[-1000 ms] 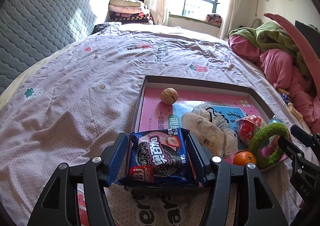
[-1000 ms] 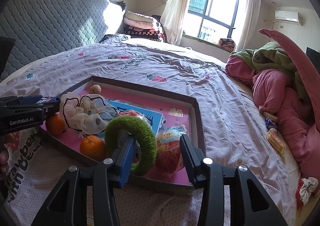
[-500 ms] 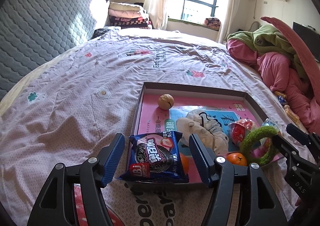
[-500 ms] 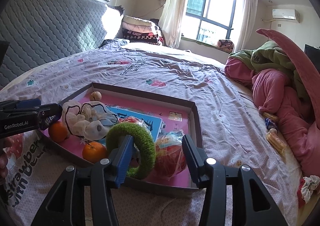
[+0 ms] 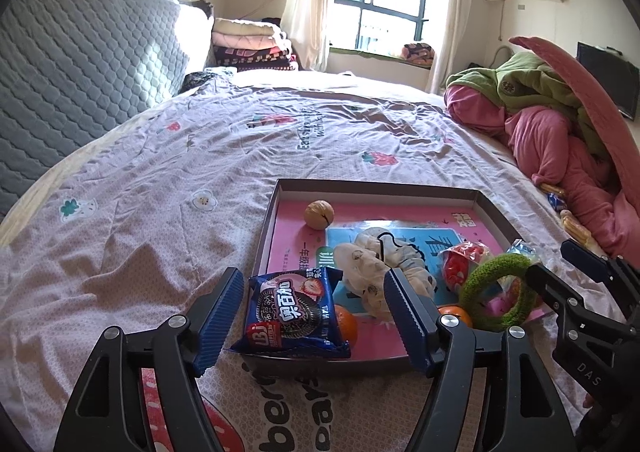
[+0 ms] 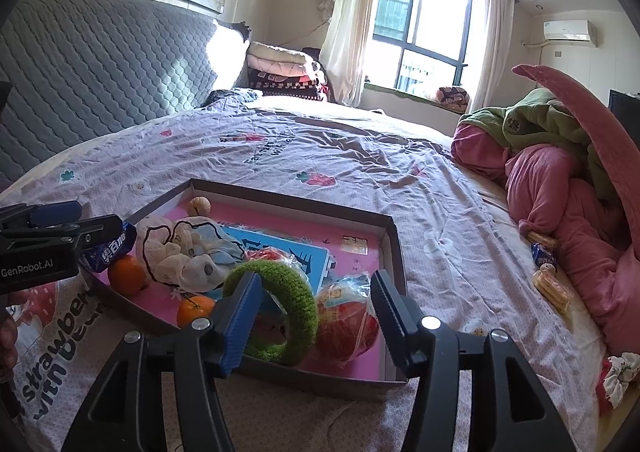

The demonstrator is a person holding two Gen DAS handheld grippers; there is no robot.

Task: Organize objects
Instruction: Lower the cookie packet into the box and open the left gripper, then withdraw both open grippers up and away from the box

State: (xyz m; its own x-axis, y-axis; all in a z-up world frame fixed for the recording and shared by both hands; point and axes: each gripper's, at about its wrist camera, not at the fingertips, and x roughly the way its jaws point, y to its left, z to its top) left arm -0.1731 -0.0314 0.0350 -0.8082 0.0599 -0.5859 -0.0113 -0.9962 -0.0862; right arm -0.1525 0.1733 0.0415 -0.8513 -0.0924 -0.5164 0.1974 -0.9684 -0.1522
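A dark-rimmed tray [image 5: 376, 186] [image 6: 288, 200] with a pink floor lies on the bed. A blue cookie packet [image 5: 294, 312] [image 6: 112, 248] rests on its near left corner, partly on an orange [image 5: 346, 324]. My left gripper [image 5: 313, 278] [image 6: 100, 218] straddles the packet; its jaws are opening and the pads stand clear of it. A green knitted ring [image 6: 298, 312] [image 5: 498, 292] stands on edge in the tray between the opening jaws of my right gripper [image 6: 316, 284] [image 5: 550, 258], whose left finger covers the ring's left side. No pad presses on it.
The tray also holds a walnut [image 5: 319, 214], a bundle of white cloth [image 6: 188, 252], a second orange [image 6: 195, 310] and a red bagged snack [image 6: 348, 328]. Pink and green bedding [image 5: 560, 140] is piled at the right, with loose snacks [image 6: 552, 288] beside it. A grey headboard [image 5: 80, 64] stands at the left.
The left jaws have spread off the cookie packet and drawn back and up; the packet stays on the tray corner. The right jaws have widened around the green ring.
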